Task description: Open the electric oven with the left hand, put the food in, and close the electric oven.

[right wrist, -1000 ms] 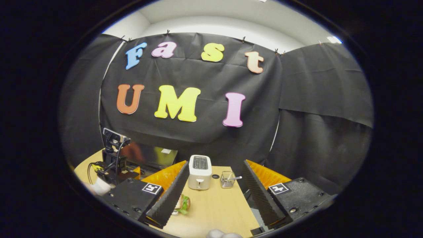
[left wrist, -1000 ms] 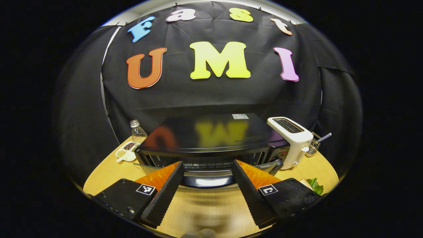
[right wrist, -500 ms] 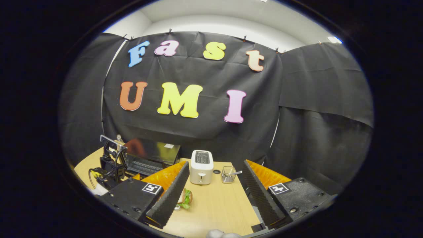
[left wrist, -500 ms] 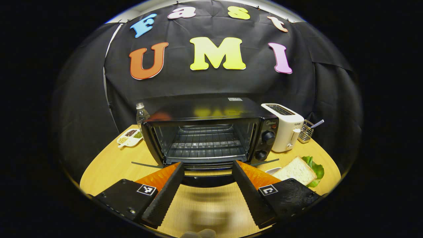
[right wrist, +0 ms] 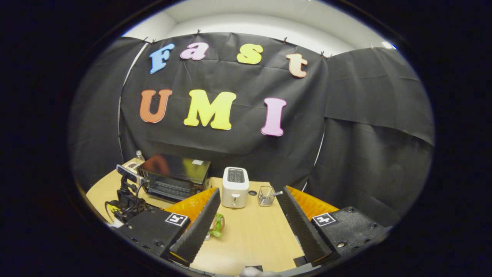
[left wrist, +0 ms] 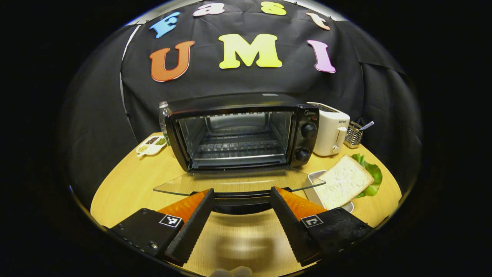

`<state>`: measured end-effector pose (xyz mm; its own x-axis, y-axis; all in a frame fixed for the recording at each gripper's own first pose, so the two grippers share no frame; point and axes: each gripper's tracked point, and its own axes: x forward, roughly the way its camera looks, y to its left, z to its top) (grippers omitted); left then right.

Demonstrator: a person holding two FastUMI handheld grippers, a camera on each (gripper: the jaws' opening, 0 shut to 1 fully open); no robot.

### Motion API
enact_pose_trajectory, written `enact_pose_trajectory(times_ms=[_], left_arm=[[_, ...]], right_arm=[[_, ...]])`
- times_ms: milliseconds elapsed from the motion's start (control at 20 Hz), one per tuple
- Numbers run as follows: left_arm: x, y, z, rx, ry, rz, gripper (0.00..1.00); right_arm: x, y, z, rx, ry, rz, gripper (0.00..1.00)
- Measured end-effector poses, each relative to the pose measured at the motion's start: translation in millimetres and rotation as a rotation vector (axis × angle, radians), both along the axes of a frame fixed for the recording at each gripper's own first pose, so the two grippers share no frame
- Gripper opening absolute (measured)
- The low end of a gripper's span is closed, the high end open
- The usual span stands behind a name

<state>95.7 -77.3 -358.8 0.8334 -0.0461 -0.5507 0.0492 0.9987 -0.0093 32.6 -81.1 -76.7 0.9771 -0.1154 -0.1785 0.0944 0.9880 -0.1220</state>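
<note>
With the oven [left wrist: 238,134] door [left wrist: 238,184] lying flat just ahead of the left gripper [left wrist: 241,219], whose fingers stand apart around the handle, opening looks done; next, the spread, empty right gripper [right wrist: 250,227] must fetch the bread [left wrist: 343,181], ahead to the left gripper's right.
</note>
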Motion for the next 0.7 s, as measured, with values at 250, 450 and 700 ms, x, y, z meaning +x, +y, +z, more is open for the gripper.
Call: enact_pose_trajectory(times_ms=[250, 450, 700], left_arm=[[-11.6, -2.0, -19.4, 0.014, 0.045, -0.009, 0.96], [-21.3, -4.6, -50.9, 0.002, 0.129, -0.007, 0.94], [-25.8, -6.5, -66.9, 0.004, 0.173, -0.009, 0.96]], right_arm=[[-1.4, -1.3, -8.3, -0.002, 0.022, -0.008, 1.00], [0.0, -0.3, -12.4, -0.003, 0.035, -0.012, 1.00], [0.5, 1.5, -20.9, -0.015, 0.056, -0.008, 1.00]])
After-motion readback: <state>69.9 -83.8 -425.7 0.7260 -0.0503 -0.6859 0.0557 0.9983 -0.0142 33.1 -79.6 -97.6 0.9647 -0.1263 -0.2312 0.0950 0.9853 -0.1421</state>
